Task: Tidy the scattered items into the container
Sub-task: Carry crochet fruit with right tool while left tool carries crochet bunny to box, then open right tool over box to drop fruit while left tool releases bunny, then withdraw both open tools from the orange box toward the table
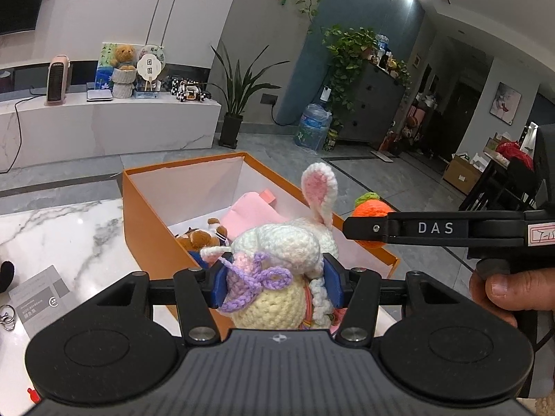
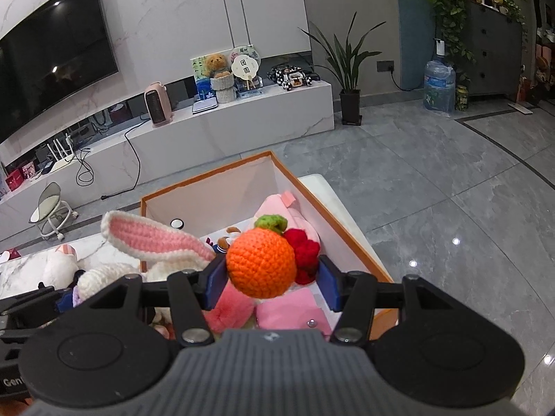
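Note:
My left gripper point(image 1: 276, 282) is shut on a crocheted bunny point(image 1: 281, 242), white with pink-lined ears, a cream body and a purple bow. It holds the bunny at the near edge of the orange box point(image 1: 138, 215). My right gripper point(image 2: 272, 282) is shut on a crocheted orange fruit point(image 2: 262, 265) with a green leaf and a red knitted piece beside it, held above the box's point(image 2: 208, 177) open top. The box holds a pink plush point(image 1: 249, 213) and a small brown toy point(image 1: 201, 237). In the left wrist view one of the right gripper's fingers point(image 1: 433, 227) comes in from the right, carrying the fruit point(image 1: 373, 209).
The box stands on a white marble table point(image 1: 69, 228). A grey card point(image 1: 38, 294) and a key ring point(image 1: 7, 317) lie at its left. A white plush point(image 2: 59, 267) sits left of the box. A person's hand point(image 1: 499, 291) grips the right handle. Grey tiled floor lies beyond.

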